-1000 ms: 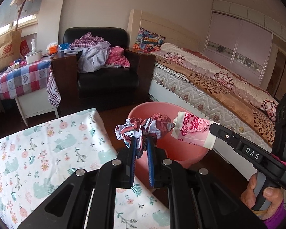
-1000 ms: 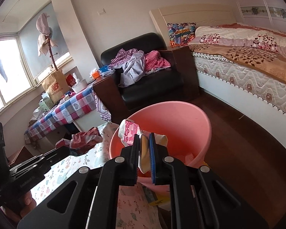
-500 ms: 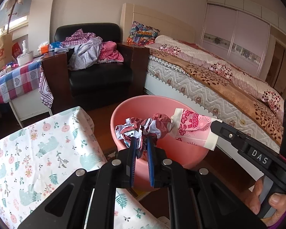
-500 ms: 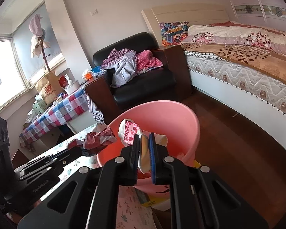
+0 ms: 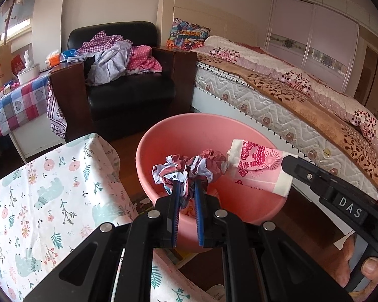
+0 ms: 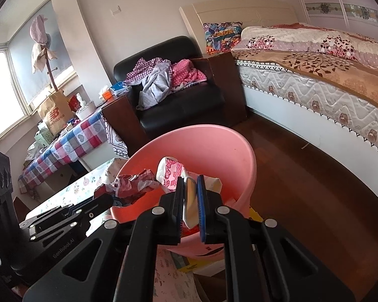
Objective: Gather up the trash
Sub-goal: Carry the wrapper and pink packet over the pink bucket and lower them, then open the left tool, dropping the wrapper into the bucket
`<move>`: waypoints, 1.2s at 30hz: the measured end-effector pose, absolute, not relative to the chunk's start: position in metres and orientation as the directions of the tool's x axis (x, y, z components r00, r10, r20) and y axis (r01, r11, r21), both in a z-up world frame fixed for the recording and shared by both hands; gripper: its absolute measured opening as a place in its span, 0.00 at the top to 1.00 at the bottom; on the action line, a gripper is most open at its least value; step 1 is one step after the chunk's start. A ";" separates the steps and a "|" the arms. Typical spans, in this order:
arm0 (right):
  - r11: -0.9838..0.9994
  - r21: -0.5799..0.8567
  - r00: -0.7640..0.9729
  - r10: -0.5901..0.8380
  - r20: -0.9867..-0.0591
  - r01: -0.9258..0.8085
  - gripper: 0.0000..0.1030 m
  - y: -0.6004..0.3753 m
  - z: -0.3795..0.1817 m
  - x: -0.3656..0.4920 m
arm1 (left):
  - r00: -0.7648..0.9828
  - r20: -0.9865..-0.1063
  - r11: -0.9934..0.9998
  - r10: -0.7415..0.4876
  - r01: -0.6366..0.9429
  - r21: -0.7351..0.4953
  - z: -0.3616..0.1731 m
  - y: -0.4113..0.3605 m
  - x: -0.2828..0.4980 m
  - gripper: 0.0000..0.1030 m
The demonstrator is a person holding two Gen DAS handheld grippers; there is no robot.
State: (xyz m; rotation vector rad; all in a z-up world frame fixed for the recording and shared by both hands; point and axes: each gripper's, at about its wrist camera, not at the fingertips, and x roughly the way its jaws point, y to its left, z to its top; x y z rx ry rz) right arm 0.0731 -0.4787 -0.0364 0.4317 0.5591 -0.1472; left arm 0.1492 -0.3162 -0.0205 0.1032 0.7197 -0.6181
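Holding both bits of trash over the pink bin (image 5: pixel 163 136): left tool (image 5: pixel 187 188) is pinching a crumpled wrapper (image 5: pixel 189 167), right tool (image 6: pixel 190 188) a flat packet (image 6: pixel 171 173). Both are looking light, soft, easy to pinch anywhere.

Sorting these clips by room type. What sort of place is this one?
A lived-in bedroom in a home: a made bed with a patterned pillow, sliding wardrobe doors, and a black armchair heaped with clothes.
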 end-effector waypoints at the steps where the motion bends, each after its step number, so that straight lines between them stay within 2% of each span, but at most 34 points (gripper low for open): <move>1: 0.900 0.355 0.839 -0.021 -0.544 0.252 0.90 -0.479 -0.037 0.074 | 0.581 -0.648 0.818 -0.492 0.564 -0.116 -0.022 -0.318 0.150 0.90; 16: 0.899 0.335 0.814 -0.040 -0.579 0.282 0.90 -0.480 -0.050 0.087 | 0.548 -0.688 0.819 -0.477 0.560 -0.121 -0.044 -0.334 0.163 0.90; 36: 0.906 0.313 0.798 -0.045 -0.600 0.286 0.90 -0.479 -0.057 0.093 | 0.546 -0.690 0.819 -0.476 0.561 -0.122 -0.045 -0.336 0.164 0.90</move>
